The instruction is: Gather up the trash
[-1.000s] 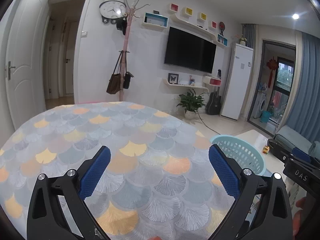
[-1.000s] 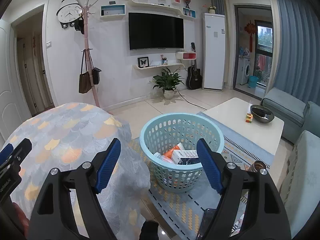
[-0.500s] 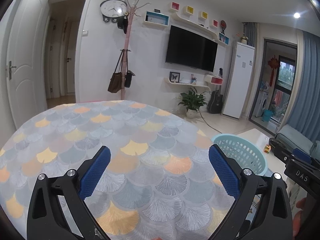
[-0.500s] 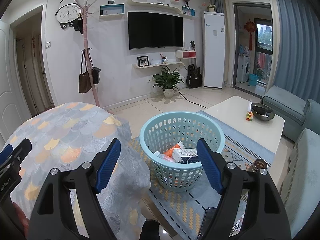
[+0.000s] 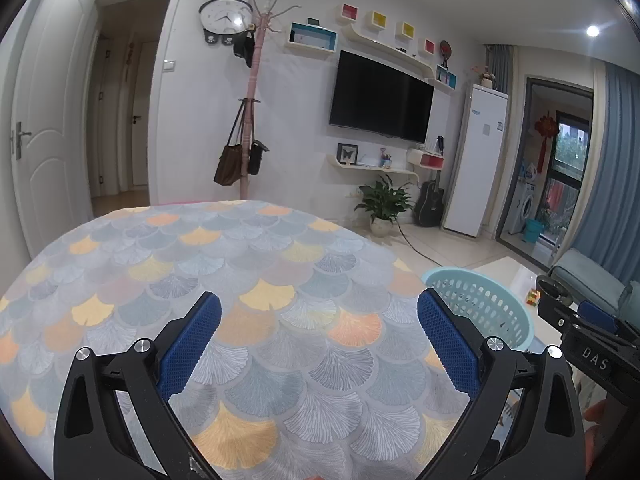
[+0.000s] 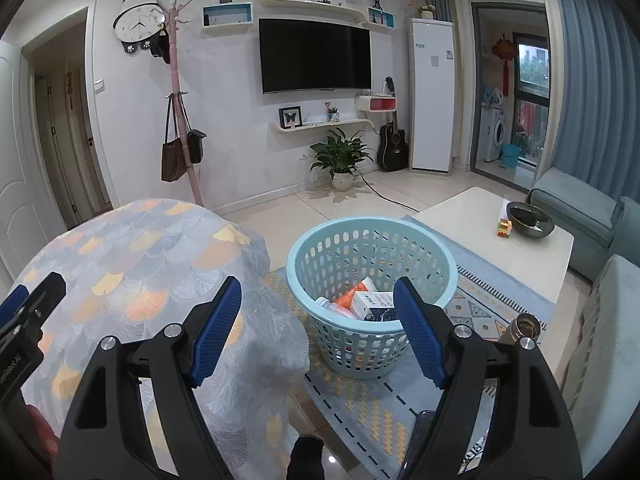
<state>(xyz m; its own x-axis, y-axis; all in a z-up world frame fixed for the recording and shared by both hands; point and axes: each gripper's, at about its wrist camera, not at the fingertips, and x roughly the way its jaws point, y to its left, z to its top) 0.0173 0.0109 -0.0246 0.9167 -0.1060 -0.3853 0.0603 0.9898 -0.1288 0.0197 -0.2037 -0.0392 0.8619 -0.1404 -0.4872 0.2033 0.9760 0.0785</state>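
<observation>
1. Trash (image 6: 362,302) lay in the bottom of the pale blue basket (image 6: 372,322), which stood on the patterned rug (image 6: 360,404) just beside the cloth-covered table (image 5: 248,304): a white box, something orange and a pale bottle were visible there, with darker pieces too small to make out.

2. Both claws were empty. The left gripper (image 5: 318,334) hung over the tablecloth with its blue pads wide apart and nothing between them; the right gripper (image 6: 318,320) pointed toward the basket, its pads likewise spread and bare.

3. No loose rubbish showed on the table top in either view, so the job looked close to finished, or the next piece lay out of sight. The first risk was a wasted reach: closing on the cloth by mistake would have dragged it, since it draped loosely over the edge.

4. The basket looked light and stood free on the rug. A knock to its rim from the right gripper could have tipped it and spilled what had been gathered.

5. A metal cup (image 6: 528,326) stood close to the right gripper's outer finger, and a dark flat object lay near the bottom edge of that view. A careless sideways swing could have struck either.

6. On the white coffee table (image 6: 480,220), a dark bowl (image 6: 530,222) and a coloured cube (image 6: 504,227) were probably not rubbish; mistaking them for it would have been an error.
</observation>
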